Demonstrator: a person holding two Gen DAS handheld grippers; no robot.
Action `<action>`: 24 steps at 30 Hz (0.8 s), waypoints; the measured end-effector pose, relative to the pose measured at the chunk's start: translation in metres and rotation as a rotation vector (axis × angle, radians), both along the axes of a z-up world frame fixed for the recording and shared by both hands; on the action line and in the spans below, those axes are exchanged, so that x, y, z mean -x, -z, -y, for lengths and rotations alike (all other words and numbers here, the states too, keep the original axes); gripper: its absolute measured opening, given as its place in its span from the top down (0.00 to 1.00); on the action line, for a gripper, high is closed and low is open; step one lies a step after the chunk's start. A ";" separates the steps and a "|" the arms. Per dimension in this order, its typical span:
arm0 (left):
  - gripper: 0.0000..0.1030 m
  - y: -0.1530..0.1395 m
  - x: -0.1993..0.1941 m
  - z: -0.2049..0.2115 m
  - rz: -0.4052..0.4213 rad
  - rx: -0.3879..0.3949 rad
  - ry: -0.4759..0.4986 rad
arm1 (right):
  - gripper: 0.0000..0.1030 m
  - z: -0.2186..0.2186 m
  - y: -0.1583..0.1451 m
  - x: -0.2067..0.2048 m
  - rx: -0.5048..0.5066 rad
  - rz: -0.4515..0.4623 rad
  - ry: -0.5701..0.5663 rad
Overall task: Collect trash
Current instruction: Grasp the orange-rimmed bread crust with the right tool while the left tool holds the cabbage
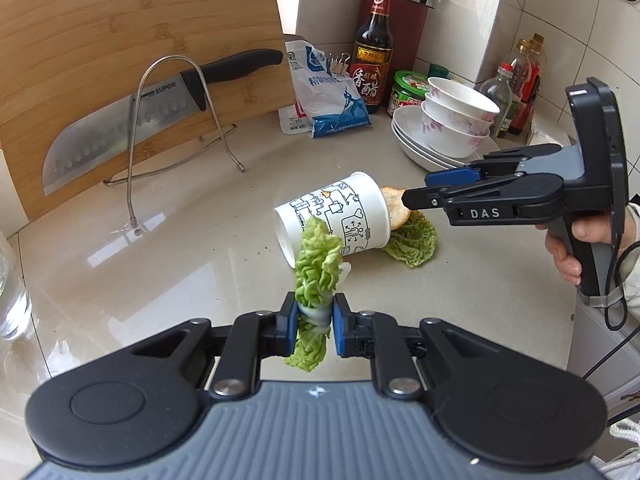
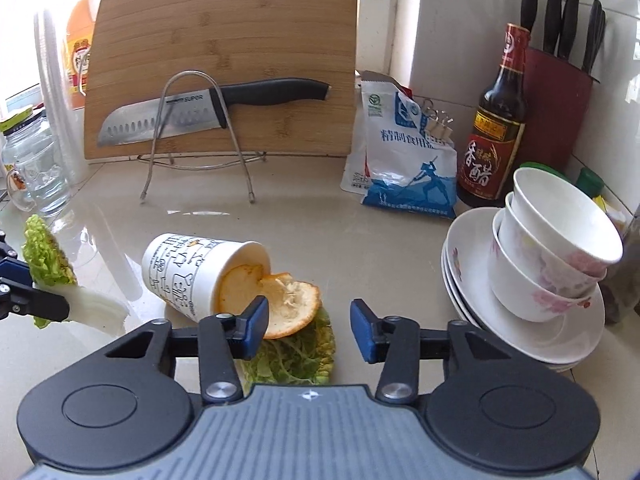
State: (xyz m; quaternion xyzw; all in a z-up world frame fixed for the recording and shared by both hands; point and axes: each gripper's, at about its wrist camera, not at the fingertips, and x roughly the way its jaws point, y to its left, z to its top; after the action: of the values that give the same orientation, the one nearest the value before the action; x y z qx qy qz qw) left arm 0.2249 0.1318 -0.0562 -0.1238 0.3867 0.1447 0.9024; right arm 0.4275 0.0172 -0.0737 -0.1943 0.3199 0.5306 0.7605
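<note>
- Left wrist view: the left gripper (image 1: 313, 322) pinches a crinkled green cabbage leaf with a white stalk (image 1: 318, 268) between its blue-padded fingers (image 1: 340, 330). The leaf hangs clear of the pale glossy stone desk (image 1: 180, 240), a hold that suits carrying it off as trash.
- Left wrist view: beyond the leaf, a white paper cup printed with black line drawings (image 1: 340, 216) lies on its side on the desk. A round piece of orange peel (image 1: 394, 210) sticks out of its mouth, over a second flat green leaf (image 1: 412, 242).
- Left wrist view: the right gripper (image 1: 414, 190), held by a person's hand (image 1: 566, 248), reaches in at the peel, likely as the next pickup.
- Right wrist view: the right gripper (image 2: 309, 330) has its fingers (image 2: 256, 330) partly spread. The left finger sits at the peel's (image 2: 280, 300) edge and the right one stands apart from it, so nothing is gripped yet.
- Right wrist view: the cup (image 2: 188, 272) points its mouth toward the camera, and the flat leaf (image 2: 296, 356) lies beneath the peel.
- Right wrist view: stacked white bowls on plates (image 2: 536, 272) stand near on the right. Judgement: keep any sweep away from them.
</note>
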 end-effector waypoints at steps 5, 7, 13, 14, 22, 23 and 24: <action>0.85 0.001 -0.002 0.001 -0.008 -0.001 0.008 | 0.72 -0.013 0.016 -0.012 0.004 -0.099 0.018; 0.85 0.001 -0.003 0.000 -0.009 -0.001 0.011 | 0.76 -0.015 0.019 -0.014 0.000 -0.118 0.024; 0.85 0.001 -0.005 0.001 -0.013 -0.007 0.024 | 0.91 -0.013 0.015 -0.010 -0.004 -0.095 0.026; 0.85 0.000 -0.006 0.002 -0.014 -0.008 0.028 | 0.91 -0.012 0.013 -0.009 -0.004 -0.091 0.026; 0.85 -0.006 -0.009 0.007 -0.017 -0.023 0.083 | 0.92 0.010 -0.005 0.002 0.007 -0.021 0.040; 0.85 -0.007 -0.009 0.009 -0.020 -0.023 0.092 | 0.92 0.013 -0.007 0.003 0.011 -0.018 0.044; 0.85 -0.008 -0.010 0.010 -0.022 -0.020 0.106 | 0.92 0.017 -0.009 0.004 0.013 -0.017 0.048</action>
State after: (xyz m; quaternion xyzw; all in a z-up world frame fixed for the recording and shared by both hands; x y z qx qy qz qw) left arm 0.2345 0.1214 -0.0481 -0.0923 0.4010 0.1018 0.9057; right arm 0.4235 0.0001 -0.0650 -0.1869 0.3341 0.5119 0.7690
